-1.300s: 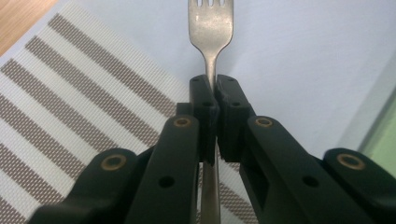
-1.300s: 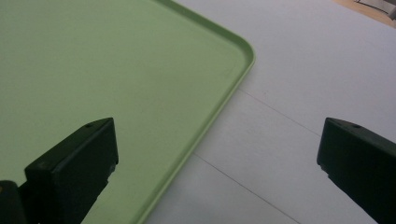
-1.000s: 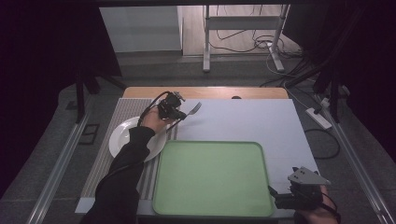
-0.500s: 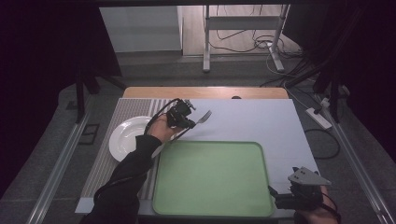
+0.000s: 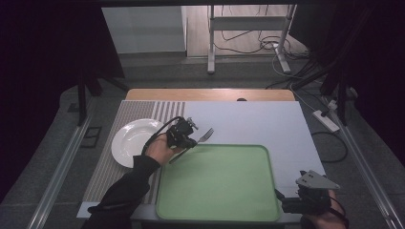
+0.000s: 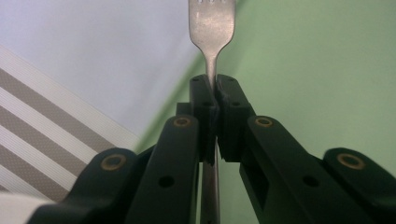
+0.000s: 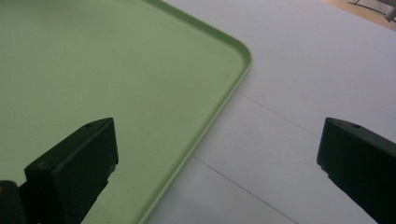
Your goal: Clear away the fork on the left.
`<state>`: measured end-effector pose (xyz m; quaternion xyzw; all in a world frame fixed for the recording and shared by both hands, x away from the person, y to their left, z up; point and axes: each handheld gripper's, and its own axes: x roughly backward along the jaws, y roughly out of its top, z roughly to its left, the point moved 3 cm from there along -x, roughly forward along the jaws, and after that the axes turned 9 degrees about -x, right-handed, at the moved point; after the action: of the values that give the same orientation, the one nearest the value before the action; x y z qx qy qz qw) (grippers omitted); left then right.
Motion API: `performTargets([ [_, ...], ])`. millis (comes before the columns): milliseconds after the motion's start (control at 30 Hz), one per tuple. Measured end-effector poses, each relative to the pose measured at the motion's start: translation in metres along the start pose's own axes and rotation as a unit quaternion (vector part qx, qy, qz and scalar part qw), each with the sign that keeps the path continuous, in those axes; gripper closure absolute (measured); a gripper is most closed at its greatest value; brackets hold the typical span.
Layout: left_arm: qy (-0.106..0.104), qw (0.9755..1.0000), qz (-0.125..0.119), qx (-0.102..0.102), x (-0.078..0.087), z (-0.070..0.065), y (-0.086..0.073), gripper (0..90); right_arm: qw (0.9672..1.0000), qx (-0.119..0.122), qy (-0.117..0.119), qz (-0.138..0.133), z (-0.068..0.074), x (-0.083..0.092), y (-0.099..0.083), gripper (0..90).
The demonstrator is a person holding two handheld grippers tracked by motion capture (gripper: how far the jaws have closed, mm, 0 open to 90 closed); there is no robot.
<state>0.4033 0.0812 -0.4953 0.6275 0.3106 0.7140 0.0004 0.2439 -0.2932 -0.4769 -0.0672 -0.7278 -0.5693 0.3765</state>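
High view looked down on a pale grey tabletop with a wooden strip along its far edge, dark curtains on both sides, and a grey floor beyond where loose cables lay around a metal stand. A striped beige-and-white placemat covered the table's left part and carried a round, glossy white plate. A smooth, matte, pale green plastic tray with rounded corners and a low raised rim sat at the near middle. The left gripper hovered at the tray's far left corner, just beside the plate, its black jaws clenched on the thin neck of a silver metal fork; in the left gripper view the fork stood straight up between the pads, over the tray's edge. The right gripper rested at the tray's near right corner, jaws spread wide with nothing between them.
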Motion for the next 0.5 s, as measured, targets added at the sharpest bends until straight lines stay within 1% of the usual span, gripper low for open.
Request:
performTargets([
  [167, -0.005, 0.9999, 0.008, 0.012, 0.000, -0.017, -0.017, 86.7, 1.0000, 0.003, 0.000, 0.003, 0.000, 0.000, 0.000, 0.0],
  [233, -0.004, 0.9998, 0.014, 0.013, 0.001, -0.023, -0.023, 86.7, 1.0000, 0.003, 0.000, 0.003, 0.000, -0.001, 0.000, 0.0],
  [267, -0.004, 0.9998, 0.014, 0.016, 0.001, -0.025, -0.025, 86.7, 1.0000, 0.003, 0.000, 0.003, 0.001, -0.001, 0.000, 0.0],
  [333, -0.011, 0.9997, 0.008, 0.023, 0.002, -0.031, -0.030, 86.7, 1.0000, 0.004, 0.000, 0.003, 0.001, -0.001, 0.000, 0.0],
  [500, -0.020, 0.9992, 0.007, 0.034, 0.003, -0.047, -0.038, 86.7, 1.0000, 0.006, 0.001, 0.003, 0.001, -0.001, 0.001, 0.0],
])
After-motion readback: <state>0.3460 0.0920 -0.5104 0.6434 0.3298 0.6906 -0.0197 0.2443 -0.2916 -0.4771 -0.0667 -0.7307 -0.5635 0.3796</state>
